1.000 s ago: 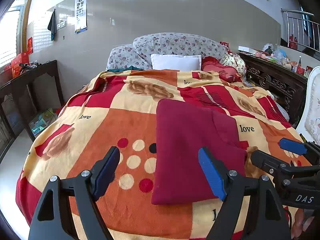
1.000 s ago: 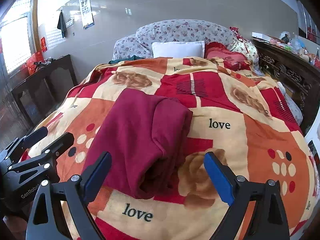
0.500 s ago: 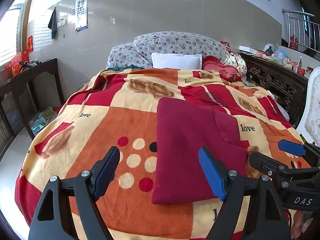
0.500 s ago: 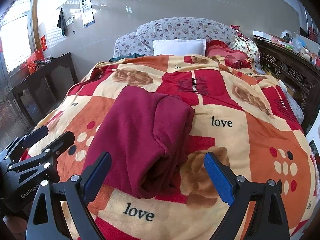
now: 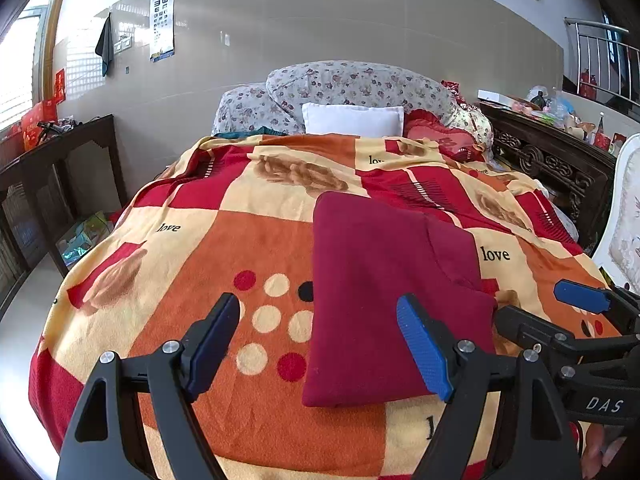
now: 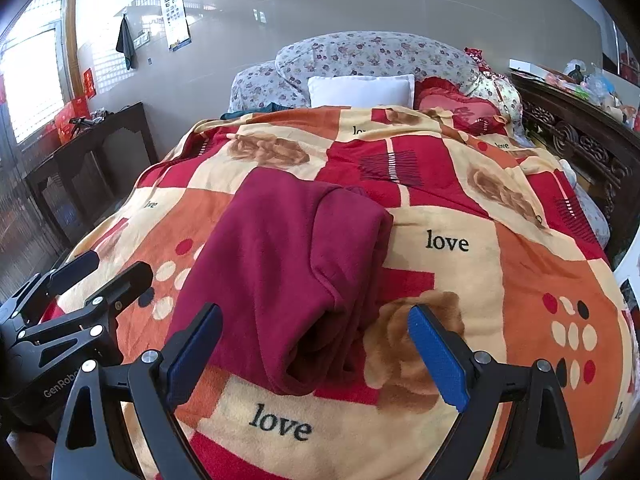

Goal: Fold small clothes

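A dark red garment (image 5: 384, 288) lies folded into a long rectangle on the patterned blanket (image 5: 248, 240); it also shows in the right wrist view (image 6: 288, 272), with its layered open end near me. My left gripper (image 5: 320, 344) is open and empty, held above the garment's near left corner. My right gripper (image 6: 316, 352) is open and empty, held above the garment's near right end. Each gripper shows in the other's view, the right gripper (image 5: 576, 312) and the left gripper (image 6: 100, 276).
The bed carries a white pillow (image 5: 352, 120), floral cushions (image 5: 352, 80) and a red cushion (image 5: 440, 136) at its head. A dark wooden table (image 5: 52, 160) stands on the left. A carved dark cabinet (image 5: 560, 160) and a white chair (image 5: 624, 216) stand on the right.
Both grippers have lifted and drawn back slightly from the garment. The garment has not moved.
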